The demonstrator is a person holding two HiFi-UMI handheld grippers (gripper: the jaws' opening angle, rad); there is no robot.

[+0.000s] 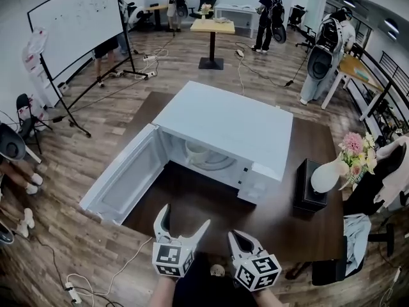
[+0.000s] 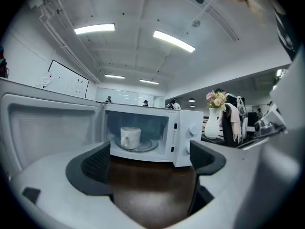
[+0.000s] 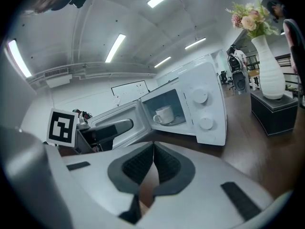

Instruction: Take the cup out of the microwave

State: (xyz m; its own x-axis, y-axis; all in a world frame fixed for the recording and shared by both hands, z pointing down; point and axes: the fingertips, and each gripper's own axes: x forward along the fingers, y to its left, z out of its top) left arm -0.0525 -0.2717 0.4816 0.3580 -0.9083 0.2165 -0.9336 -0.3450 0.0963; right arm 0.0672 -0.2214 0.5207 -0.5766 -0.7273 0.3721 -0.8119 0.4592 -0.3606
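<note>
A white microwave (image 1: pixel 227 126) stands on the dark wooden table with its door (image 1: pixel 121 181) swung wide to the left. Inside, a white cup (image 2: pixel 129 137) with a handle rests on the glass turntable (image 2: pixel 143 147); the cup (image 3: pixel 164 114) also shows in the right gripper view. From the head view only the turntable rim (image 1: pixel 208 158) is visible. My left gripper (image 1: pixel 183 221) is open, level with the table and facing the cavity from a distance. My right gripper (image 1: pixel 239 238) is shut with nothing in it, beside the left one near the table's front edge.
A white vase with flowers (image 1: pixel 332 171) stands on a black box (image 1: pixel 308 185) at the table's right. A chair with clothes (image 1: pixel 383 184) is beyond it. A whiteboard (image 1: pixel 77 18), cables on the floor and several people at the far end fill the room.
</note>
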